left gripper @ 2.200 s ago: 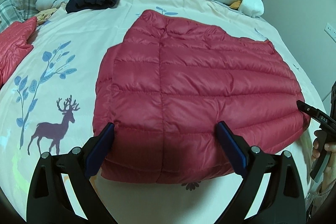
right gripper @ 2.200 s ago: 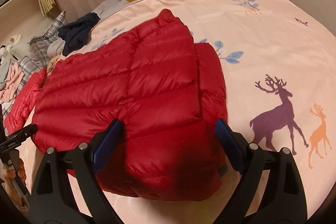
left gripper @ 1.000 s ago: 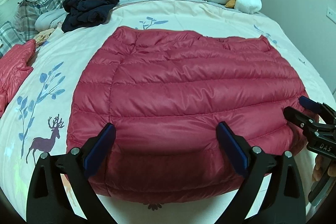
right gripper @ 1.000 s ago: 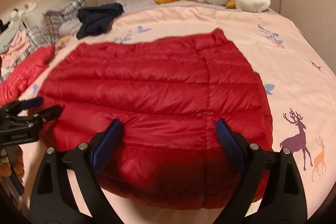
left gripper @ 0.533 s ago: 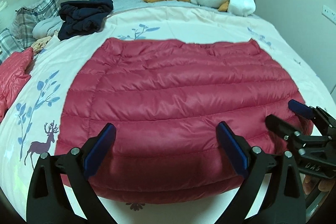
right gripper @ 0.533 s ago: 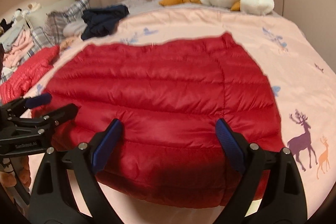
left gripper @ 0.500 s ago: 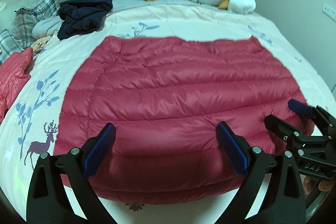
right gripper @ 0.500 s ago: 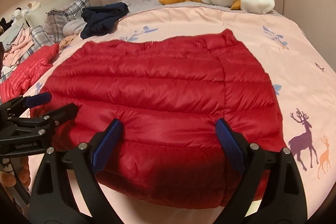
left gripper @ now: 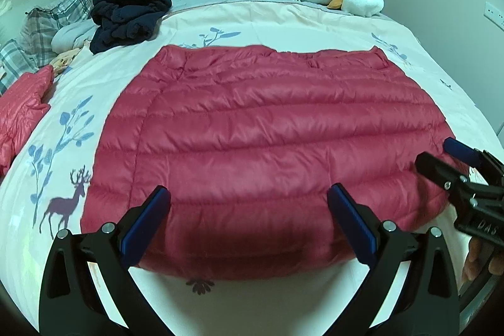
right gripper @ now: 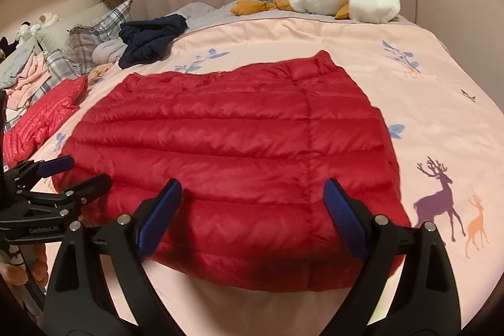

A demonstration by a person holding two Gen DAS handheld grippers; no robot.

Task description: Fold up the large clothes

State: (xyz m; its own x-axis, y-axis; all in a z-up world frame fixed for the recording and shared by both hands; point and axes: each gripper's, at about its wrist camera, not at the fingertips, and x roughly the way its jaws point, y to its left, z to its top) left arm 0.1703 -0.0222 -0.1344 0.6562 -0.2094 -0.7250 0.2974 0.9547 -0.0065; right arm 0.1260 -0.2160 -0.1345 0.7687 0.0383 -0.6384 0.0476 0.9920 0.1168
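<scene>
The red down jacket (left gripper: pixel 267 147) lies flat on the bed (left gripper: pixel 283 24), already doubled into a broad rectangle, its near hem facing both grippers. The left gripper (left gripper: pixel 249 222) hovers over the near hem with its jaws spread wide and nothing between them. The right gripper (right gripper: pixel 252 210) hangs over the same hem further along, jaws likewise apart and empty.

Likely faults from this position:

- Shell fabric is glossy and slippery. A shallow bite on the top layer alone may let the layers slide apart when lifted, undoing the fold beneath.
- Down filling traps air. A fold laid without pressing may spring back open.
- Uneven lift. If one gripper rises ahead of the other, the hem skews and the next fold lands crooked.
- The duvet cover may be pinched together with the hem, dragging the bedding.
- The two grippers stand near each other at the jacket's corner; a converging move risks a collision.

The navy garment (left gripper: pixel 129 16) and the second red jacket (left gripper: pixel 22 106) lie well apart from the work.
</scene>
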